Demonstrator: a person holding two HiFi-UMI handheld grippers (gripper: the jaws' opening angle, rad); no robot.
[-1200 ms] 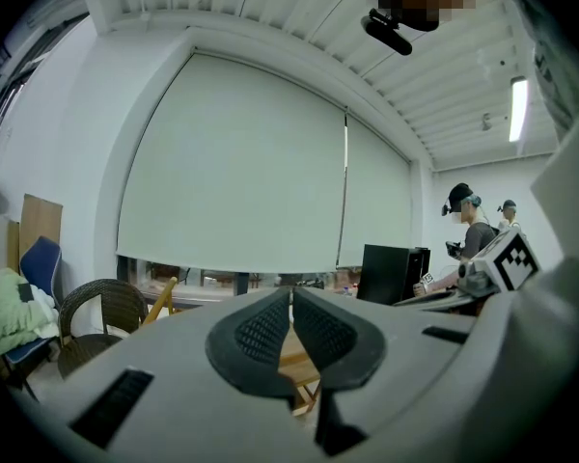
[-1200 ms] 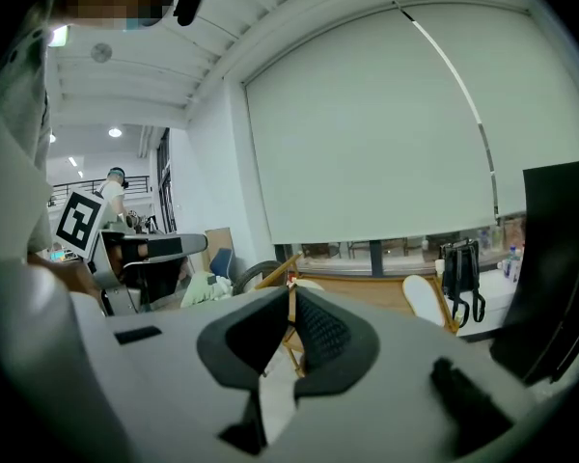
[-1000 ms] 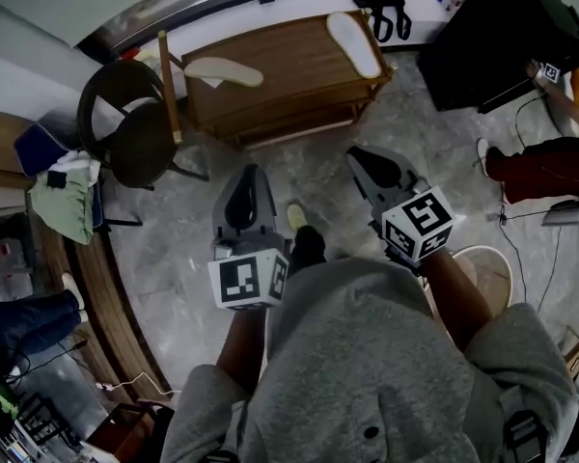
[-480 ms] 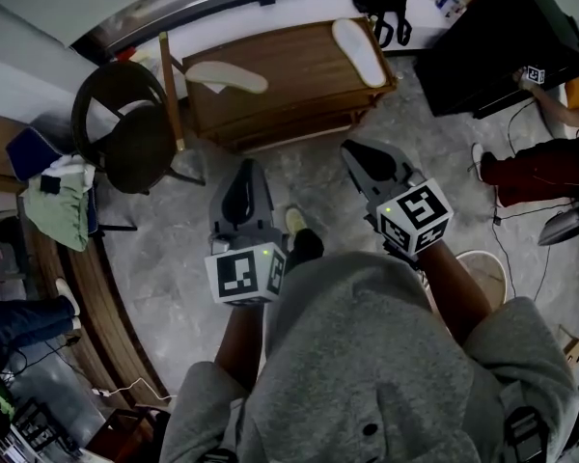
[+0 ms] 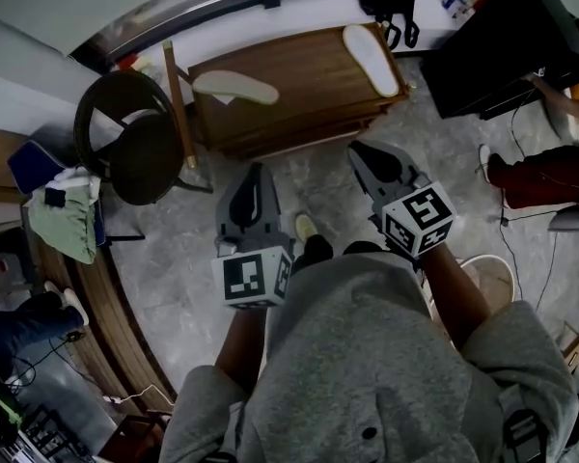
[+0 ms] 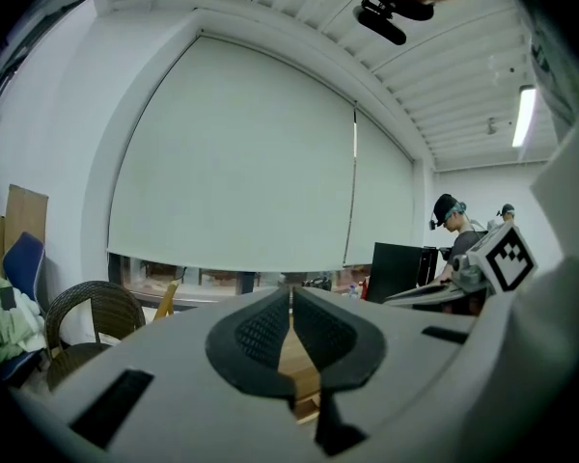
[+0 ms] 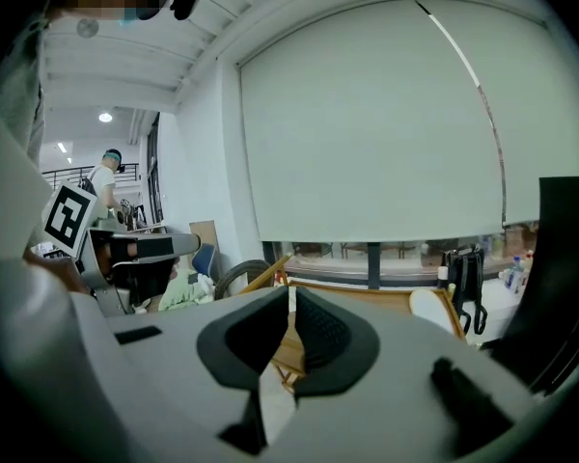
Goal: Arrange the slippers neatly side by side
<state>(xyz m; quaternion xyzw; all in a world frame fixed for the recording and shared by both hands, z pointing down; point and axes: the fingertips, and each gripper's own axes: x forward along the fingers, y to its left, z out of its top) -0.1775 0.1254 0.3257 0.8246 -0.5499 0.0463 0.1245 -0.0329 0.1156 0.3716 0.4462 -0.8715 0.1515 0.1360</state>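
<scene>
Left gripper [image 5: 254,174], frame centre: jaws together, empty. Right gripper [image 5: 362,150], right of centre: jaws together, empty. Pale slipper [image 5: 236,87] and second slipper [image 5: 371,46] lie well apart on wooden table [image 5: 309,80], above both grippers.

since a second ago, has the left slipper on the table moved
No. The left slipper lies at the same left end of the wooden table; only the view shifted.
</scene>
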